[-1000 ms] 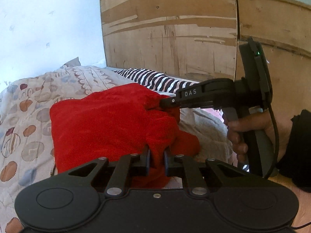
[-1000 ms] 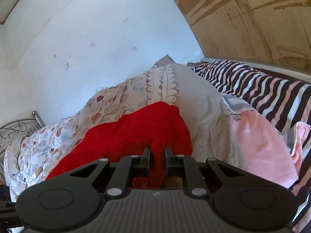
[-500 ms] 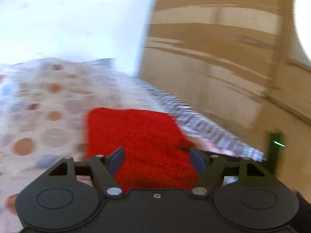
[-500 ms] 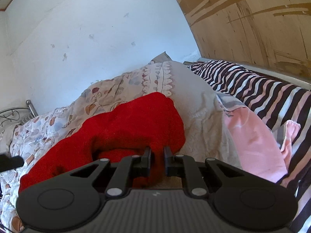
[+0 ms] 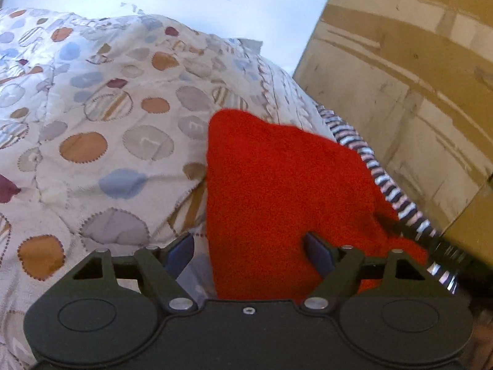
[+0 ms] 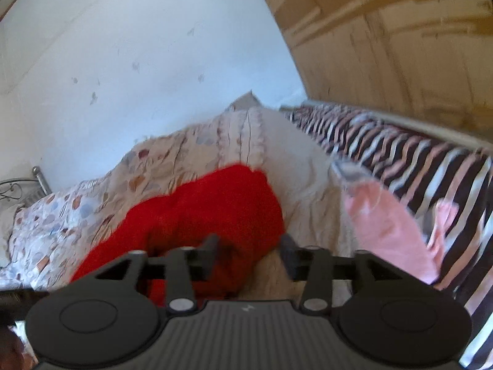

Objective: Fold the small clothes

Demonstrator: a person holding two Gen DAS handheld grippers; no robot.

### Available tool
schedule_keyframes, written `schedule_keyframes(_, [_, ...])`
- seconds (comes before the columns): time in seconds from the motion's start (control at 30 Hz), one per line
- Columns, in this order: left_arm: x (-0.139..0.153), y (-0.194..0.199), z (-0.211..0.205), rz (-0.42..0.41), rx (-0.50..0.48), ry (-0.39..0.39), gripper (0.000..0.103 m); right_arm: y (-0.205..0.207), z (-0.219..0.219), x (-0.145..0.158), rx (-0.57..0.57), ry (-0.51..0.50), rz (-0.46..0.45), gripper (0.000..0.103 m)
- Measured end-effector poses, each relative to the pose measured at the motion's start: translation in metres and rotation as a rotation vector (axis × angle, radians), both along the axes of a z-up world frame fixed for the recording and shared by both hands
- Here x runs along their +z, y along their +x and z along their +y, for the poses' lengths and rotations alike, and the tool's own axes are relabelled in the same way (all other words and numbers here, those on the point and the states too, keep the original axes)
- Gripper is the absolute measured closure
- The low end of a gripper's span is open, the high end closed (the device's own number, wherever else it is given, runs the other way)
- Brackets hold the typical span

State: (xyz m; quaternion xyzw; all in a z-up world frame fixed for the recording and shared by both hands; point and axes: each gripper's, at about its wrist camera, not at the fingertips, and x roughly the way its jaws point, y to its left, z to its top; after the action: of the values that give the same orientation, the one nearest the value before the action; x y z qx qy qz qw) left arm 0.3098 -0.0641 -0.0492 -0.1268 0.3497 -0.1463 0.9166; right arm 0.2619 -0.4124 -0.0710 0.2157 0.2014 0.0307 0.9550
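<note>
Released since a second ago, the red cloth (image 6: 197, 215) lies at lower centre on the quilt (image 6: 92, 197); left claw (image 5: 249, 252) and right claw (image 6: 249, 251) both gape apart.

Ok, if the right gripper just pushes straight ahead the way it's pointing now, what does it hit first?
Most likely the red garment: the open right gripper has its left finger already over the fabric's right edge. The right finger lines up with the bare quilt beside it. Depth is blurry, so contact order is uncertain.

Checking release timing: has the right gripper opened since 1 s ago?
Yes. The right gripper was shut on the red garment; now its jaws stand apart, quilt showing between.
</note>
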Motion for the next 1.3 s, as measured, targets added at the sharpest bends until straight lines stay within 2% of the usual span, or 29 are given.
schedule_keyframes(0.03, [-0.004,0.000,-0.001,0.006,-0.001,0.006,0.023,0.000,0.002,0.006,-0.008,-0.014,-0.017,0.025])
schedule_keyframes(0.1, [-0.008,-0.002,-0.005,0.006,0.000,0.008,0.024,0.003,0.007,0.016,-0.007,-0.050,-0.052,0.015])
schedule_keyframes(0.2, [-0.010,-0.006,-0.009,-0.021,0.004,0.026,0.025,0.020,0.021,0.027,0.006,-0.116,-0.072,0.006])
schedule_keyframes(0.27, [-0.010,-0.010,-0.012,-0.042,0.002,0.045,0.026,0.037,0.031,0.026,0.028,-0.130,-0.056,0.005])
schedule_keyframes(0.37, [-0.009,-0.010,-0.012,-0.052,-0.001,0.056,0.026,0.060,0.046,0.016,0.039,-0.156,0.025,0.004])
schedule_keyframes(0.5, [-0.011,-0.011,-0.010,-0.057,-0.009,0.054,0.026,0.066,0.054,-0.008,0.027,-0.208,0.097,0.002])
schedule_keyframes(0.6, [-0.015,-0.012,-0.012,-0.056,-0.020,0.043,0.026,0.055,0.049,-0.025,0.013,-0.201,0.073,0.001])
schedule_keyframes(0.7, [-0.017,-0.014,-0.013,-0.055,-0.021,0.032,0.026,0.053,0.042,-0.036,0.013,-0.147,0.061,0.001])
schedule_keyframes(1.0, [-0.018,-0.015,-0.014,-0.050,-0.013,0.031,0.026,0.051,0.032,-0.043,0.020,-0.079,0.040,0.000])
schedule_keyframes(1.3, [-0.018,-0.014,-0.013,-0.046,-0.011,0.026,0.026,0.052,0.029,-0.047,0.020,-0.056,0.024,0.000])
